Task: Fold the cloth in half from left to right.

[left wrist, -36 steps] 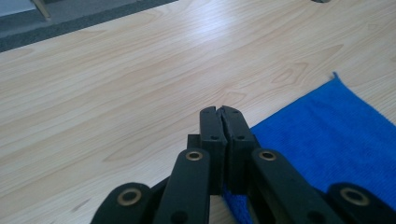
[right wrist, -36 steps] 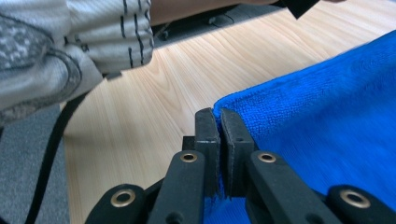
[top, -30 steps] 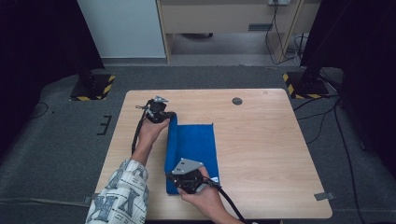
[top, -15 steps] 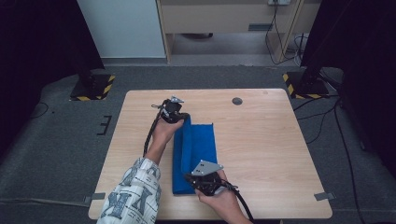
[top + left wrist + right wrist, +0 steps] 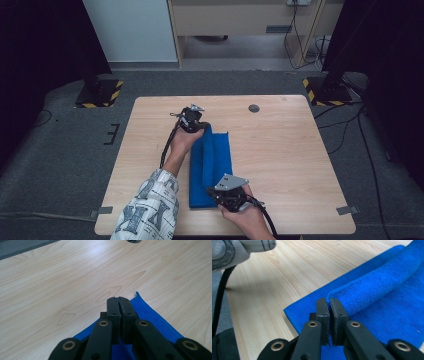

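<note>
On table [image 5: 280, 150]: blue cloth [image 5: 216, 160] in both tongs.

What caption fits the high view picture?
Two tongs, left and right, pinch a blue cloth while folding it on a wooden table.

One blue cloth [image 5: 211, 167] is lying on one desk [image 5: 280, 150]. Two hand-held grippers are working at it, left hand-held gripper [image 5: 193, 121] and right hand-held gripper [image 5: 223, 194]. One round dark spot [image 5: 254, 108], possibly a grommet, is sitting in the desk.
</note>
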### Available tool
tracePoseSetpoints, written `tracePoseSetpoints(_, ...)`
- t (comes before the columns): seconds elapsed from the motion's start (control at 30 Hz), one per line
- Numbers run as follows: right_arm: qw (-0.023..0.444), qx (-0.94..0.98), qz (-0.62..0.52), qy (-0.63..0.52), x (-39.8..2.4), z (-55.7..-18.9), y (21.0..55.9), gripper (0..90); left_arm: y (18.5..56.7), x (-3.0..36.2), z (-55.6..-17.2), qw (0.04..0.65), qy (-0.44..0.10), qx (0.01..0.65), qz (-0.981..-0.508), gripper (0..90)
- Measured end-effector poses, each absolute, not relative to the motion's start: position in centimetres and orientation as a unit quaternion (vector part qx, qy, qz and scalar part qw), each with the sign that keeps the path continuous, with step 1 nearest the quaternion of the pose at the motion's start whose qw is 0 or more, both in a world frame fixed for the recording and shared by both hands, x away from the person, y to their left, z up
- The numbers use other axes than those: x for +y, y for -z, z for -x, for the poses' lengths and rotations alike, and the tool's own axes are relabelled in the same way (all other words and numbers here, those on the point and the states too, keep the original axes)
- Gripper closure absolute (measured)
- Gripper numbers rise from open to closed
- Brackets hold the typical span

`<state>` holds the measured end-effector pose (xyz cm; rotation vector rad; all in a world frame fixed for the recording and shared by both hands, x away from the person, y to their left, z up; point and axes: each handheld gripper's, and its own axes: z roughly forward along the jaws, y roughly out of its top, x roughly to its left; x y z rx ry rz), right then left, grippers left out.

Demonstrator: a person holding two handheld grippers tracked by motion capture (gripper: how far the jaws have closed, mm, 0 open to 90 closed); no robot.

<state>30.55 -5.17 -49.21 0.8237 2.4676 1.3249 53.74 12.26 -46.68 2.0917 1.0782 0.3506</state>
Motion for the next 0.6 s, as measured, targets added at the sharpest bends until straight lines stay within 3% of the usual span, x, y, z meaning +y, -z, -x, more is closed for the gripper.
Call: tracePoseSetpoints(0.6, 0.107, 0.843, -0.294, -0.437, -7.1, -30.5, 49.7, 86.0, 47.5, 10.4, -53.7, 0.362, -0.121, 0.418, -0.824, 87.8)
